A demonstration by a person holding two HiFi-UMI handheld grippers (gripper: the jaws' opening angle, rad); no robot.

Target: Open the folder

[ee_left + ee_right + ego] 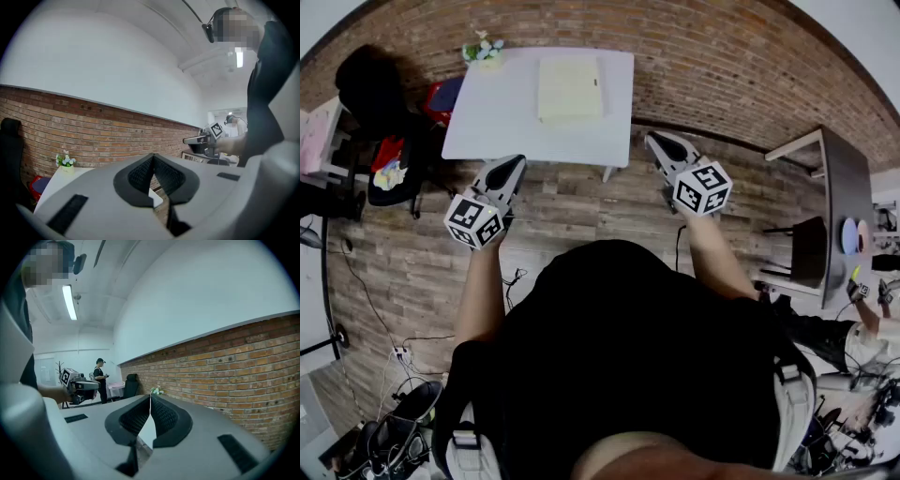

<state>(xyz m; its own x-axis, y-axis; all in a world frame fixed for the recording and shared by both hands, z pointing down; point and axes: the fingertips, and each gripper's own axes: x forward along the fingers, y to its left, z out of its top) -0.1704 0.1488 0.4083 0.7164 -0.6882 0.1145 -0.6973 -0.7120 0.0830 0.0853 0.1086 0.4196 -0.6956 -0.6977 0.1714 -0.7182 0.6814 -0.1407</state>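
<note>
Head view, lower centre: a person (pixel 628 366) in a black top, both forearms reaching up the frame. The left hand-held gripper (pixel 516 162) and right hand-held gripper (pixel 653 139) are smooth grey wedge-shaped shells, each carrying a white cube (pixel 476 220) printed with black square markers.

In the left gripper view the left hand-held gripper (pixel 153 158) has its black, finely ribbed pads closed together on nothing. The right gripper view shows the right hand-held gripper (pixel 150 398) likewise shut and empty, with only a thin slit between its pads.

Beneath both lies a floor (pixel 412 272) of weathered wood planks, open and unobstructed between the person and the surface (pixel 487 122). The surface is a matt white rectangle with rounded corners, at the upper centre of the head view.

The folder (pixel 570 87) is a flat, pale yellow rectangle. It lies closed on the right half of the surface, close to its far edge. It sits up-frame of and between the two hand-held grippers, well apart from both: up and right of the left one, up and left of the right one.

Bare white surface remains to the folder's left and along the near edge. A small pot of flowers (pixel 484 49) stands at the far left corner.

Behind runs a red brick wall (pixel 722 56). A black chair (pixel 366 84) stands at the upper left and a dark desk (pixel 848 178) at the right edge.
</note>
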